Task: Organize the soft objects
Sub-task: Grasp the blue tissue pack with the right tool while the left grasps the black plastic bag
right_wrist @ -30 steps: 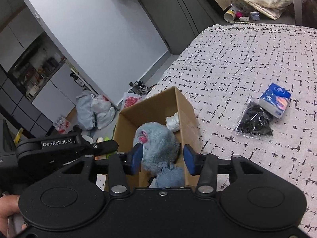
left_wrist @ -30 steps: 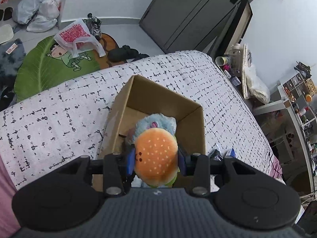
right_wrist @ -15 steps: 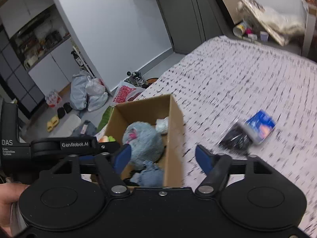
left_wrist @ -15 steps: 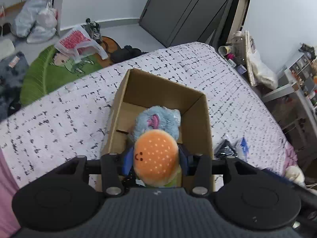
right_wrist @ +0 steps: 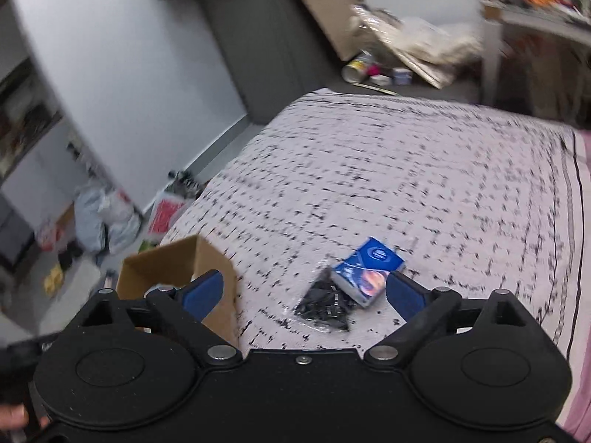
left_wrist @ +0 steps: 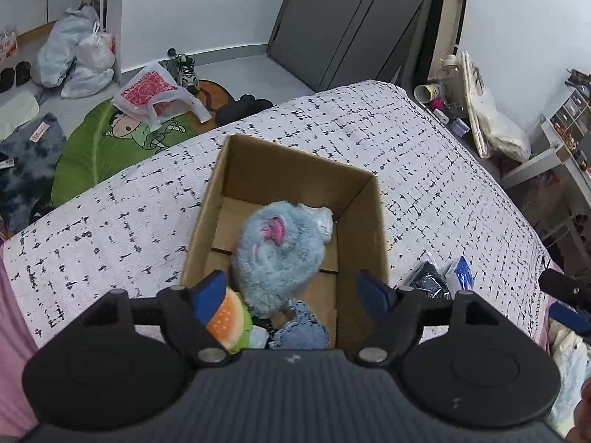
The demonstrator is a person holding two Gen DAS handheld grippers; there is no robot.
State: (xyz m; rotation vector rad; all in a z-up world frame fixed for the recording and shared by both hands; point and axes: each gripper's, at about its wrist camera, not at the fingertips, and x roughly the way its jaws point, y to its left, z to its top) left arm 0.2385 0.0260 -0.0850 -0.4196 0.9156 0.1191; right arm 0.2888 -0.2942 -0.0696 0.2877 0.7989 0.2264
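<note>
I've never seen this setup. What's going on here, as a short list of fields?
surface: bed
box: open, on the bed
in box: blue plush, burger toy
left gripper: open, above the box
right gripper: open, empty
beside box: tissue pack, black packet

Brown cardboard box (left_wrist: 369,217) holds a blue-furred plush (left_wrist: 277,254) and orange-bunned burger toy (left_wrist: 229,317).

Lived-in bedroom, from what I see.
A bed (left_wrist: 424,170) with patterned spread, dark wardrobe (left_wrist: 343,26), cartoon floor rug (left_wrist: 110,140), and bags (left_wrist: 74,55) heaped by the wall.
</note>
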